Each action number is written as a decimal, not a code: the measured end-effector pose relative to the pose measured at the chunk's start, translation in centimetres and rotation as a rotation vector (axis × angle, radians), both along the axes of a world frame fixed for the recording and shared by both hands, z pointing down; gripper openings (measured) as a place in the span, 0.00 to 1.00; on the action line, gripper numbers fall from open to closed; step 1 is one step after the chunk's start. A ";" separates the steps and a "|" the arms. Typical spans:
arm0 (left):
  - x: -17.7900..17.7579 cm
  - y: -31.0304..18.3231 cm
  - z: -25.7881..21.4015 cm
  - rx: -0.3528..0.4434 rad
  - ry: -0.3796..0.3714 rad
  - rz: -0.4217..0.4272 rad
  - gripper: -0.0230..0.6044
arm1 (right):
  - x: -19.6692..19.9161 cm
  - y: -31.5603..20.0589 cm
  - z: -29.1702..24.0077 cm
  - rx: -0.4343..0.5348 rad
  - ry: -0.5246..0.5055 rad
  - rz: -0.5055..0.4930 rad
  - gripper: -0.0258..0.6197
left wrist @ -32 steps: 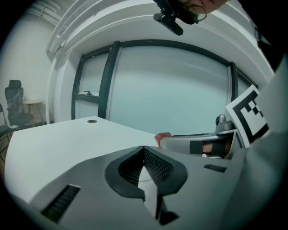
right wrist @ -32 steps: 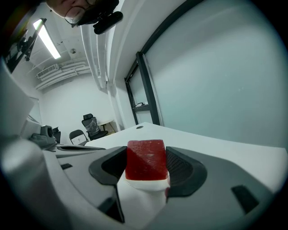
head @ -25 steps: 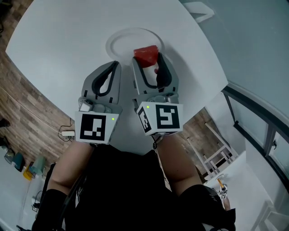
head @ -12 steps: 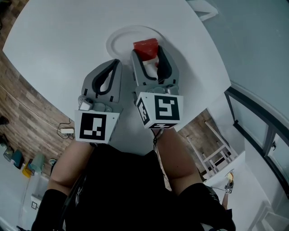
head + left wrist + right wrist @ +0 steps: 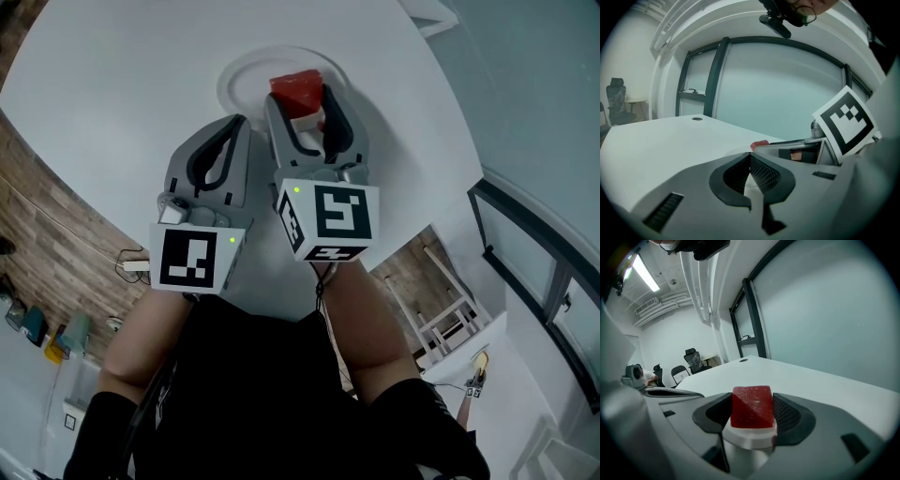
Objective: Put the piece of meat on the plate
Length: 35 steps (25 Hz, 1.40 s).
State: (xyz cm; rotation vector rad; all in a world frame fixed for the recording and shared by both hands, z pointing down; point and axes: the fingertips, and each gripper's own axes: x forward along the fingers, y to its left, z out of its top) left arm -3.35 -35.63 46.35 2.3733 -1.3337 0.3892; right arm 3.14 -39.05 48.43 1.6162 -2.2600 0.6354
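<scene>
Right gripper (image 5: 304, 111): pinching piece of meat (image 5: 751, 405) over plate (image 5: 240, 77), whose near rim its jaws hide. Left gripper (image 5: 750, 162): pressed together, empty.

Big white round table (image 5: 112, 84) filled middle. Brown wood floor (image 5: 47, 234) lay below, with white power strip (image 5: 131, 265) on it. Tall glass wall (image 5: 778, 89) with dark frames (image 5: 712, 77) stood behind table. Black office chairs (image 5: 693, 359) sat far off by white wall (image 5: 670, 338). Long ceiling light (image 5: 644, 273) glowed. White stool (image 5: 445, 323) stood on floor near table edge.
</scene>
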 end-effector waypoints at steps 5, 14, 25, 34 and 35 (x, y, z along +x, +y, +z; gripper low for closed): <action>0.3 -0.1 0.5 -0.003 0.001 -0.002 0.04 | 0.3 -0.3 0.8 -0.033 -0.001 0.000 0.47; 0.3 0.0 1.0 -0.017 0.007 -0.007 0.04 | 0.0 -0.5 1.4 -0.075 0.066 -0.015 0.47; 0.1 -0.1 1.6 -0.019 0.012 -0.018 0.04 | -0.1 -1.0 1.7 -0.101 0.116 -0.038 0.47; -0.1 -0.1 1.9 -0.032 0.012 -0.033 0.04 | -0.9 -0.6 2.2 -0.128 0.190 -0.093 0.47; -0.1 -0.1 1.8 -0.029 0.014 -0.033 0.04 | -1.0 -0.6 2.3 -0.137 0.193 -0.096 0.47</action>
